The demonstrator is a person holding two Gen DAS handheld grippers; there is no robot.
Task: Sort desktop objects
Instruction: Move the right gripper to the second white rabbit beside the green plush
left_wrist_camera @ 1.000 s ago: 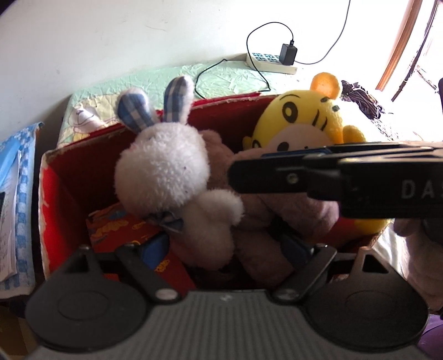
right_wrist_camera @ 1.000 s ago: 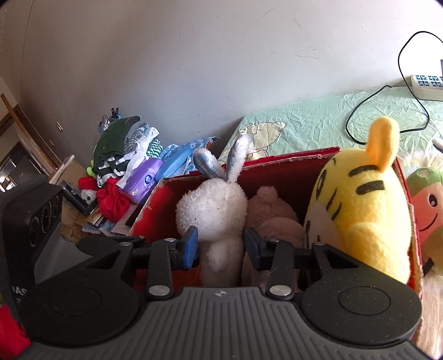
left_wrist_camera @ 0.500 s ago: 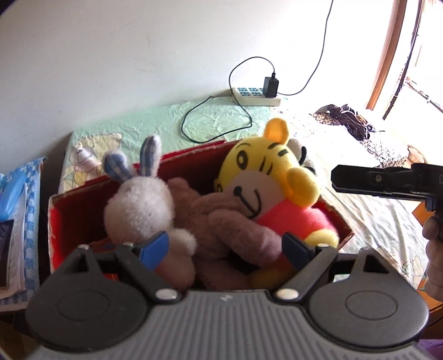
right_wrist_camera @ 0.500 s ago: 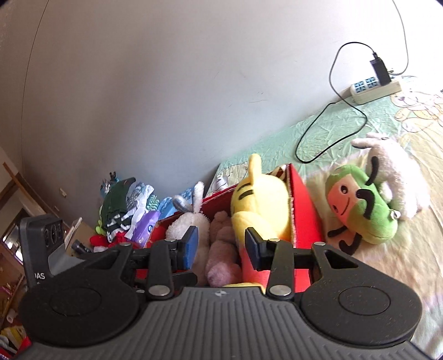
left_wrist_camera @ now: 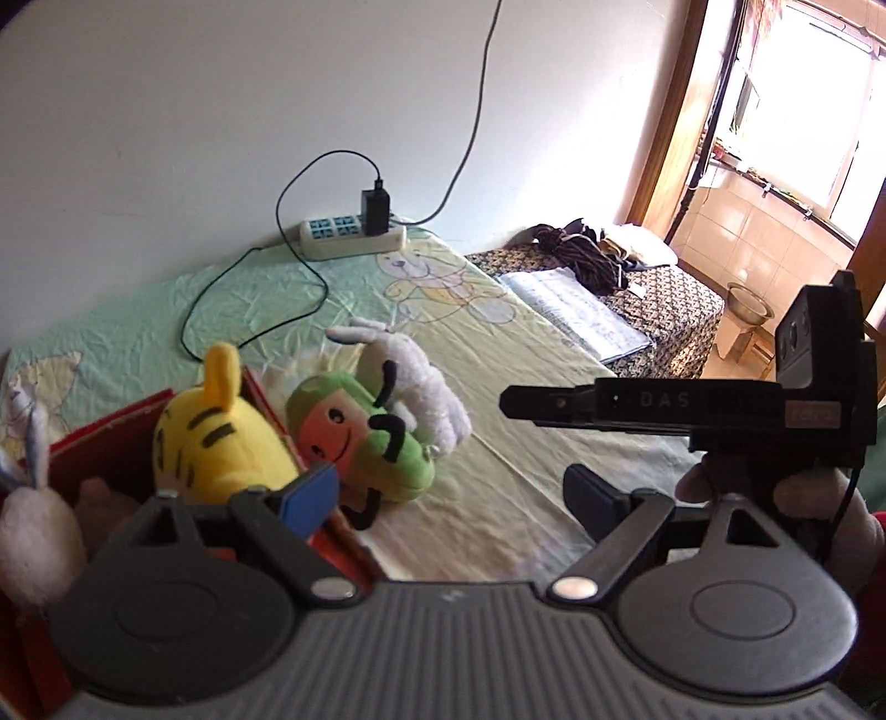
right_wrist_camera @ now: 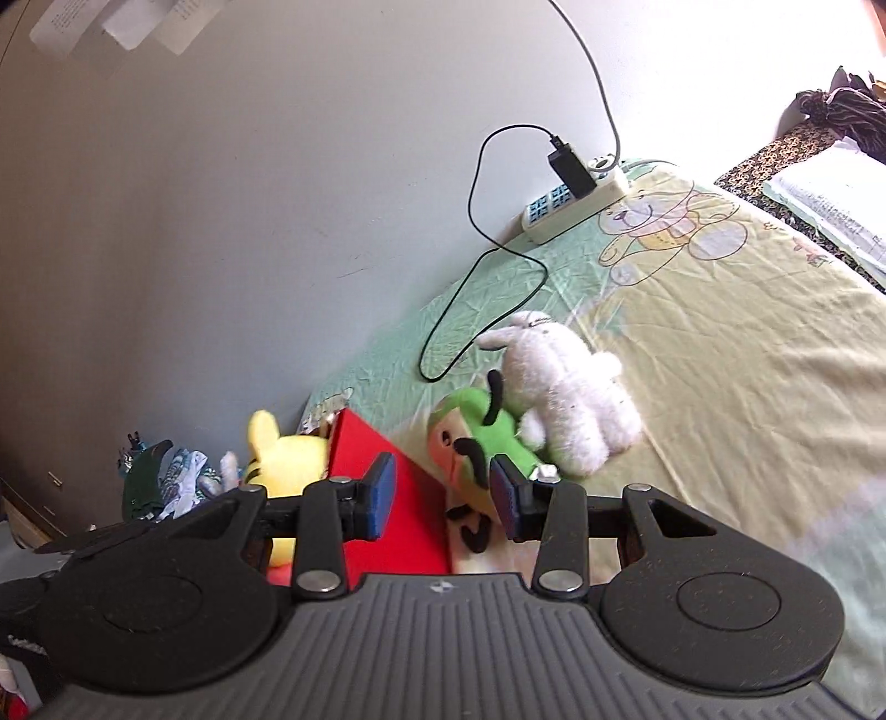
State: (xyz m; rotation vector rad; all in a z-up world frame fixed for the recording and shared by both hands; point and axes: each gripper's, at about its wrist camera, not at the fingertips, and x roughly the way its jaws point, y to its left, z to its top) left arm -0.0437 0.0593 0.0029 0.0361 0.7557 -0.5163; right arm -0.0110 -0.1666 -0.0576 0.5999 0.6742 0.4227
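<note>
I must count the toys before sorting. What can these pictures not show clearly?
- Red box interior: left wrist view, hidden by the left tongs' body and the yellow tiger plush.
- Rabbit plush: cut off by the left edge.
- Green plush: right wrist view, lower part behind a tong finger.

Only one piece of lettering reads clearly — the pale letters "DAS" on the black side of the right tool [left_wrist_camera: 642,401], seen from the left wrist camera. A small reddish label sits farther back on that same body, but its letters are too blurred to make out. The open book [left_wrist_camera: 576,313] on the patterned cloth shows lines of print — none legible. The papers [right_wrist_camera: 127,19] pinned high on the wall carry faint print that cannot be read either.
</note>
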